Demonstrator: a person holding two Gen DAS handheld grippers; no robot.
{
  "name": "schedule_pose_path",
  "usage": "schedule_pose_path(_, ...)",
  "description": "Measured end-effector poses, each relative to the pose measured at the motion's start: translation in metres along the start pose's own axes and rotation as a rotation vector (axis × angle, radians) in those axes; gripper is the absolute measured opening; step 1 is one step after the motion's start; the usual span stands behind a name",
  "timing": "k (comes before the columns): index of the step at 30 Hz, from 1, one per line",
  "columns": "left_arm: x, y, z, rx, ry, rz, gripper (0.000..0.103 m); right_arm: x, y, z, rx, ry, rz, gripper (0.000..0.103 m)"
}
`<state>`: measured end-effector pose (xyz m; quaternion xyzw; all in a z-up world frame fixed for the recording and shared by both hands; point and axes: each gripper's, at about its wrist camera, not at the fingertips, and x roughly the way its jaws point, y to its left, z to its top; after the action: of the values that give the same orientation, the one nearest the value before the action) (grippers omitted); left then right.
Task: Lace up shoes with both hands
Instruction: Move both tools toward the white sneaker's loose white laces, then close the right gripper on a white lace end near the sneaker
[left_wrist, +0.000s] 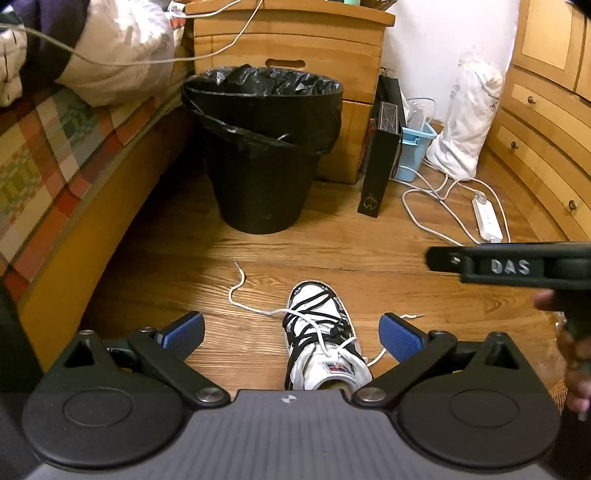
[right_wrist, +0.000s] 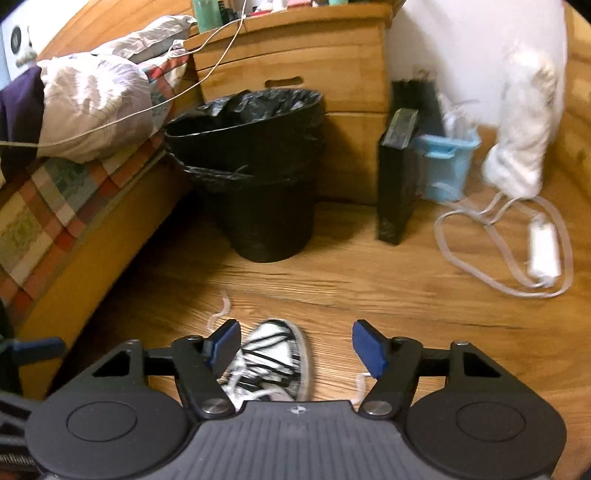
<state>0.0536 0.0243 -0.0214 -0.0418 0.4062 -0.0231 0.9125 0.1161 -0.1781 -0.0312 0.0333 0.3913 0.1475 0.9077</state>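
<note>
At the far left a bed (left_wrist: 55, 155) with a checked cover runs along the wall, a pale pillow (left_wrist: 122, 48) lying on it and a thin cable (left_wrist: 110, 62) draped across. Just right of the bed a black bin (left_wrist: 258, 155) lined with a black bag stands on the wooden floor (left_wrist: 369, 258), in front of a wooden nightstand (left_wrist: 295, 37). Nearer, in the middle of the floor, lies the shoe (left_wrist: 317, 339), a white sneaker with black trim and black bands crossing its top; its long axis runs near to far, the toe pointing away toward the bin and the heel opening nearest the cameras. Its white lace (left_wrist: 243, 299) is loose: one end trails out to the left over the floor and curls far, the other shows on the right side of the shoe. The left gripper (left_wrist: 291, 332) hovers above the shoe with its blue-padded jaws spread wide, grasping nothing, the shoe lying between them in its view. The right gripper (right_wrist: 295, 347) likewise has its jaws released and empty; in its blurred view the shoe sits just beside the left pad. Farther right a black box (left_wrist: 380, 147) stands upright beside a light blue basket (left_wrist: 417, 147), then a white bag (left_wrist: 469, 118), and a white power strip (left_wrist: 487, 218) with coiled cord lies by the wooden drawers (left_wrist: 546, 162).
</note>
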Motion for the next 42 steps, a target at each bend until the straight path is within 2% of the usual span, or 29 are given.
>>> schedule_pose_path(6,0.015,0.007,0.0,-0.005,0.012,0.005,0.103,0.049,0.013,0.018,-0.038,0.021,0.034,0.062)
schedule_pose_path(10,0.015,0.012,-0.008,0.005,0.018,0.002,0.103,0.086,0.028,0.032,-0.07,0.05,0.006,0.062)
schedule_pose_path(13,0.014,0.011,-0.01,0.032,0.008,0.023,0.103,0.111,0.035,0.035,-0.089,0.066,0.058,0.056)
schedule_pose_path(16,0.013,0.014,-0.01,0.02,0.002,0.021,0.103,0.132,0.033,0.034,-0.038,0.027,0.136,0.056)
schedule_pose_path(22,0.013,0.025,-0.01,-0.022,0.005,0.03,0.103,0.189,0.05,0.041,-0.104,0.1,0.187,0.053)
schedule_pose_path(28,0.013,0.034,-0.01,-0.07,0.007,-0.031,0.103,0.245,0.071,0.042,-0.244,0.183,0.175,0.045)
schedule_pose_path(29,0.014,0.035,-0.01,-0.074,0.008,-0.037,0.103,0.252,0.074,0.041,-0.261,0.2,0.188,0.039)
schedule_pose_path(31,0.015,0.037,-0.01,-0.084,0.009,-0.049,0.103,0.267,0.081,0.04,-0.291,0.23,0.206,0.039)
schedule_pose_path(34,0.016,0.039,-0.011,-0.096,0.01,-0.069,0.103,0.286,0.092,0.036,-0.368,0.292,0.191,0.028)
schedule_pose_path(37,0.016,0.037,-0.012,-0.101,0.006,-0.081,0.103,0.295,0.093,0.034,-0.354,0.314,0.184,0.024)
schedule_pose_path(42,0.018,0.035,-0.012,-0.097,0.012,-0.091,0.103,0.311,0.104,0.039,-0.353,0.326,0.163,0.024)
